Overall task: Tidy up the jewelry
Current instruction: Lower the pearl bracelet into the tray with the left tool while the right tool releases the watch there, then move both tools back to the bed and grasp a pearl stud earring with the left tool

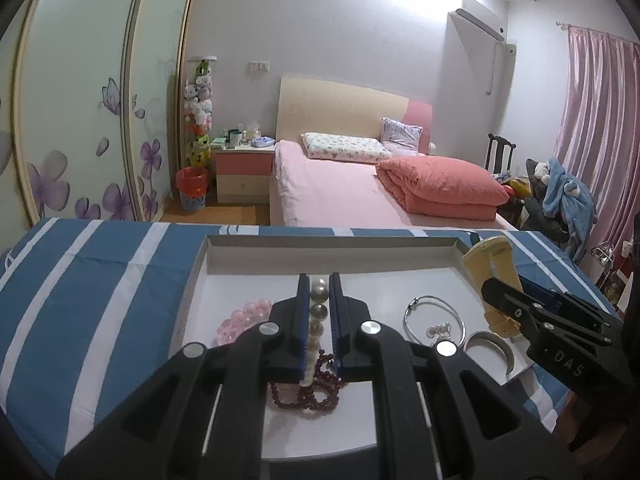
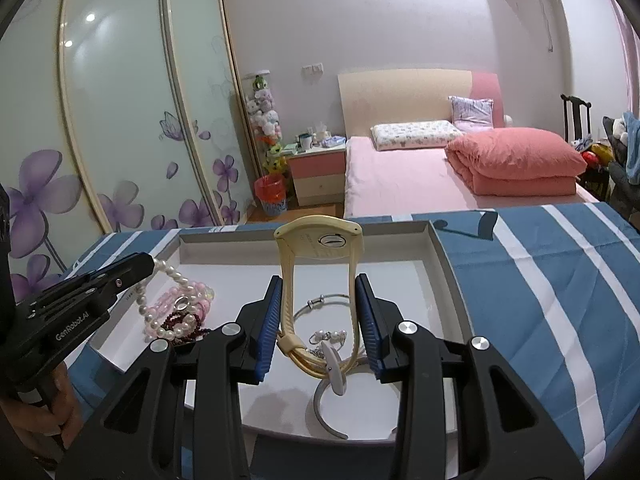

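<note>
While left claw (image 1: 319, 312) pinches round pearl strand (image 1: 318, 308), right claw (image 2: 319, 312) clamps rubbery, seemingly looped cream watch (image 2: 320, 248)

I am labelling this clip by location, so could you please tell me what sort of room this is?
Most likely a home bedroom: a bed with a folded quilt, a nightstand beside it and a sliding-door wardrobe.

A pearl strand (image 1: 318, 312) and cream watch (image 2: 320, 264) are lifted above the white tray (image 1: 280, 256).
</note>
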